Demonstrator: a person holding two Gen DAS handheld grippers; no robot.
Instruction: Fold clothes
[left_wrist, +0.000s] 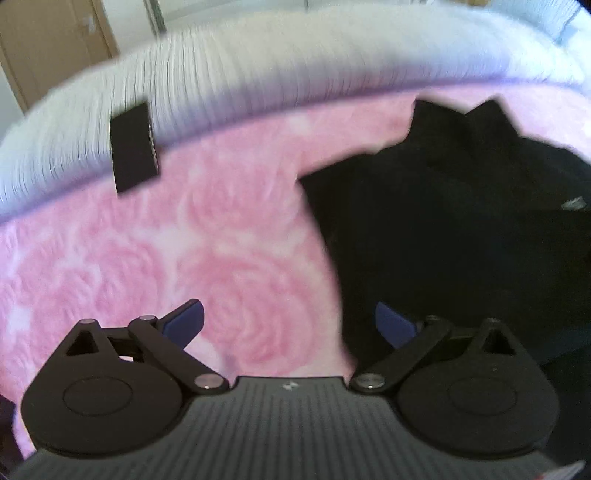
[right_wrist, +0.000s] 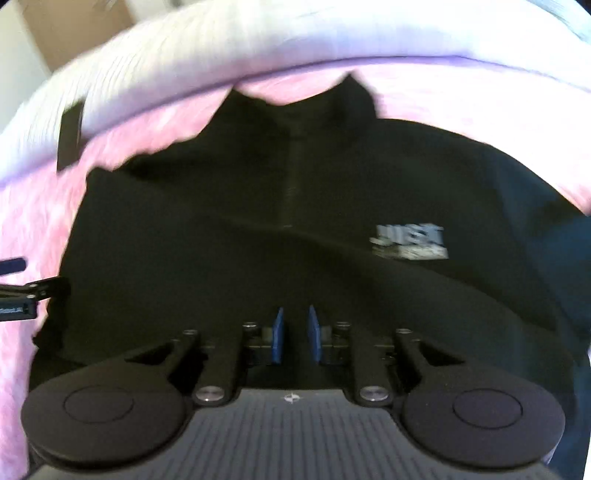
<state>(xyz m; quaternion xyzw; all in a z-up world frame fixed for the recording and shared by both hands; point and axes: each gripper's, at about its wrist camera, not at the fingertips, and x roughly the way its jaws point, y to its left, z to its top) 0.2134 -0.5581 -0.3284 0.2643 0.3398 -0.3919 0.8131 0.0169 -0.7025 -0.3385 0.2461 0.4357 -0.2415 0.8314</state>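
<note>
1. Nearest in the left wrist view, the left claw (left_wrist: 290, 325) has its blue-padded fingers (left_wrist: 184, 320) spread wide, nothing between them; a small pale emblem sits on its ribbed housing, too small to read.
2. In the right wrist view, the right claw (right_wrist: 295, 336) has its blue pads (right_wrist: 277, 336) drawn close with a narrow gap showing, and whether any cloth is pinched there I cannot tell, so its grip is unclear.
3. Just beyond the right claw lies the black jacket (right_wrist: 258, 229), spread front-up on the pink blanket (right_wrist: 33, 206), filling most of that view.
4. Its long axis runs away from the camera: hem near the claw, collar (right_wrist: 295, 107) at the far end, a zip line down the middle.
5. On the chest sits a white printed logo (right_wrist: 410, 242); motion blur smears the letters and nothing can be read.
6. The jacket's right side and sleeve are cut off by the frame edge, and folds in the dark cloth are hard to make out.
7. From the left claw's camera the same jacket (left_wrist: 461, 240) lies to the right, its near edge beside the right finger.
8. The pink blanket (left_wrist: 147, 258) shows a rose-like pattern.
9. Farther back, a small black rectangular object (left_wrist: 133, 147) rests where the pink blanket meets a white ribbed cover (left_wrist: 295, 66); what it is stays unclear.
10. Farthest, at upper left, a brown wooden door (left_wrist: 55, 44), blurred.
</note>
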